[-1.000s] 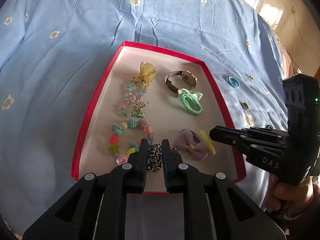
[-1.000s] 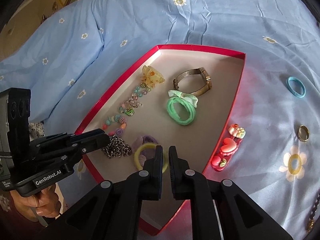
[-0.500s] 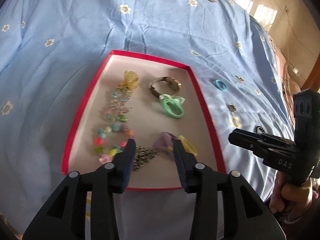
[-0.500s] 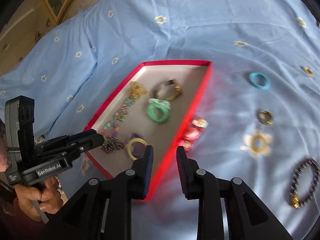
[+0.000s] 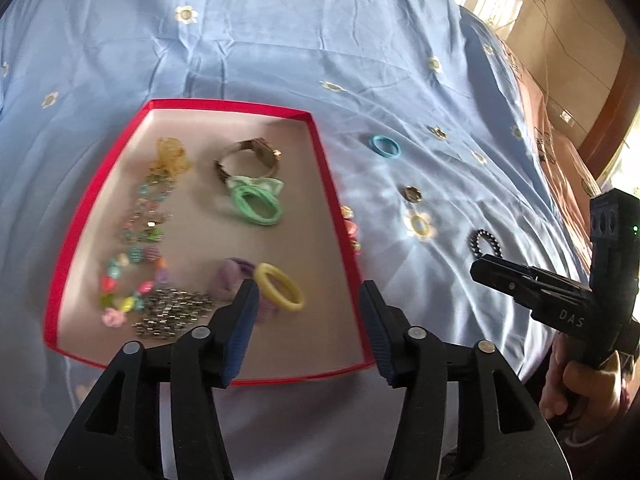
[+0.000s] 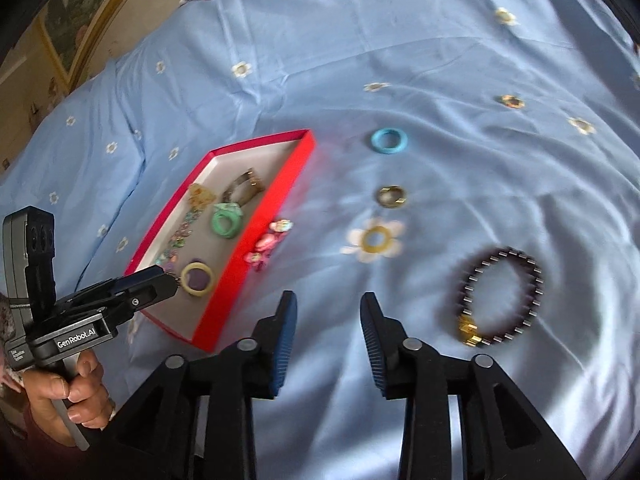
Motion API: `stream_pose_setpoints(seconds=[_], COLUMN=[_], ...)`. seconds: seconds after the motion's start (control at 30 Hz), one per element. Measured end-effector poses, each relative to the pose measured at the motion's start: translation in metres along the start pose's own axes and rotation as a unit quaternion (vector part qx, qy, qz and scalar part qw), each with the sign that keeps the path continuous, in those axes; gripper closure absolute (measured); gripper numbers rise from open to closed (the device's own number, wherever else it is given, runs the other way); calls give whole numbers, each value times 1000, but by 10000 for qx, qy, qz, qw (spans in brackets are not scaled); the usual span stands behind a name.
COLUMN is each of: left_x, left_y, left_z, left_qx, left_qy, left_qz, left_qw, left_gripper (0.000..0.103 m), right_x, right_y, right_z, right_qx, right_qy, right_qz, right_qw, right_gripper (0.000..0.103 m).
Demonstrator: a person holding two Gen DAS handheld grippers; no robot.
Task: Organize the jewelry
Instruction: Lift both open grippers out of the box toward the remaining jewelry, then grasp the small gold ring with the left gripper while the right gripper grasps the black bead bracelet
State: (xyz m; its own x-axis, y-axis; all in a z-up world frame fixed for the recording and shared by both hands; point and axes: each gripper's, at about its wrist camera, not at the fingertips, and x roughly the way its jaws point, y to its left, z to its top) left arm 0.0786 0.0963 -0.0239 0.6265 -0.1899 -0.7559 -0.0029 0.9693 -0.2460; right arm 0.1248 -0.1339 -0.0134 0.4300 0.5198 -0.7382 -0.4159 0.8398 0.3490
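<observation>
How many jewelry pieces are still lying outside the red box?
4: blue ring farthest out, metal ring nearer, dark beaded bracelet to the right, pink hair clip against the red box wall. Others may be out of frame.

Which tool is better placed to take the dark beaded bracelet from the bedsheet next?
Probably the right tool: it is open and empty over the sheet, with the dark beaded bracelet just beside it. The left tool hangs over the red tray.

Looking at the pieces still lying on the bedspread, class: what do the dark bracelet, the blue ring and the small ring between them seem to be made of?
Dark bracelet: likely polished stone or metal bars, glinting, with a gold-coloured metal clasp.
Blue ring: matte, even colour, thick band; probably plastic, resin or stone.
Small ring: looks like metal, brassy with a grey sheen; too blurred for more.
</observation>
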Motion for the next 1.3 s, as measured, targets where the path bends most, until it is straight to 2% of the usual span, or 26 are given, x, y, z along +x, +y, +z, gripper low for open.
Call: stream_pose_setpoints(seconds=[0.1,0.37,0.67,0.97,1.3], left_x=[2,9,21,51,106], left_y=[-9,-29,-60,-87,-107], left_z=[0,5,27,55,78], left_qx=[73,196,602,869,1074], left_qy=[27,70,67,168,423], left_qz=[-44,-126,-152,-153,-56], left_qw=[10000,9997,9980,9960,9933], left_gripper=[46,35,34,32,33], right_x=[-8,-28,-38,-20,-6], right_y=[-9,-41,-75,-92,-100], right_z=[-5,-12,-7,0,7], right_qx=[-3,247,420,401,344], right_qy=[-90,-268,-405,-144,-32], right_qz=[-205,-539,-830,-890,-942], right_qw=[9997,9979,9948,9951,9950], right_gripper=[58,58,58,60,78])
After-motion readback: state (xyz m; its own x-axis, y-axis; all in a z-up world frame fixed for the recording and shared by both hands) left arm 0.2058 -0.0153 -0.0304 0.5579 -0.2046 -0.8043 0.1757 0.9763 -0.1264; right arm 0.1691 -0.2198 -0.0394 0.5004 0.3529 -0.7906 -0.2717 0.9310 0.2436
